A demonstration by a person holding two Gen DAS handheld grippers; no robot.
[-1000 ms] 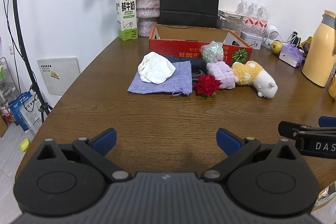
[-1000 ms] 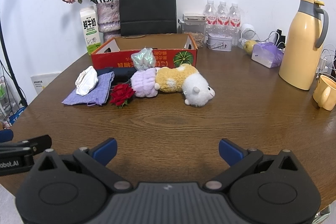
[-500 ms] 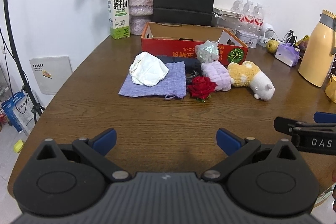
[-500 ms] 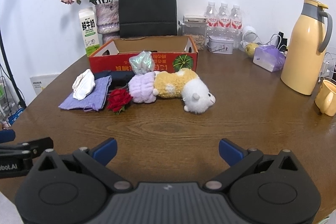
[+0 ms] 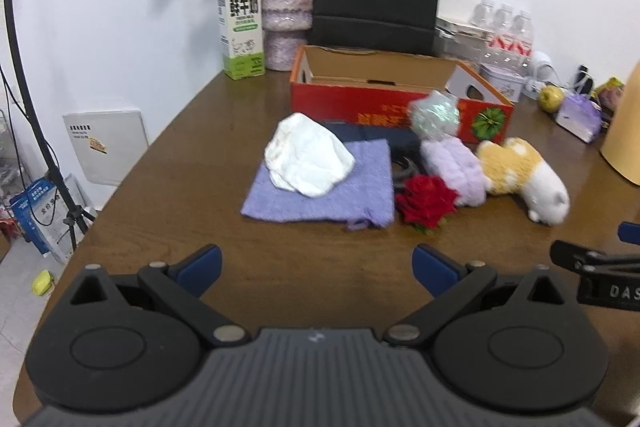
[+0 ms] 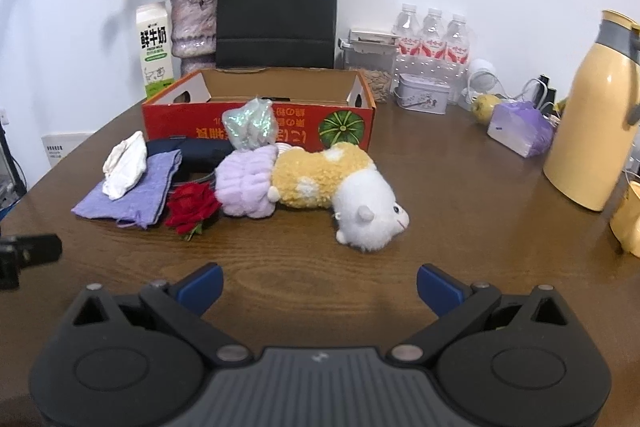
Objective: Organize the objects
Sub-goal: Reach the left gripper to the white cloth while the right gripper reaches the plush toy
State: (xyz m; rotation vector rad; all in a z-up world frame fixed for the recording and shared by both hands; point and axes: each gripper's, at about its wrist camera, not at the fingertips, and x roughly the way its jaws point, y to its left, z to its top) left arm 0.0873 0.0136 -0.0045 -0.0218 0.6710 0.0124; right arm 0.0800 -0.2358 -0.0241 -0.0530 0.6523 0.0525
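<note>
Seven loose things lie in a cluster on the wooden table, just in front of one open red cardboard box: one white crumpled cloth on one lavender cloth, one dark blue pouch, one red rose, one purple fuzzy bundle, one iridescent bag and one yellow-and-white plush toy. Three water bottles stand behind. Left gripper and right gripper both hover spread wide, holding nothing.
</note>
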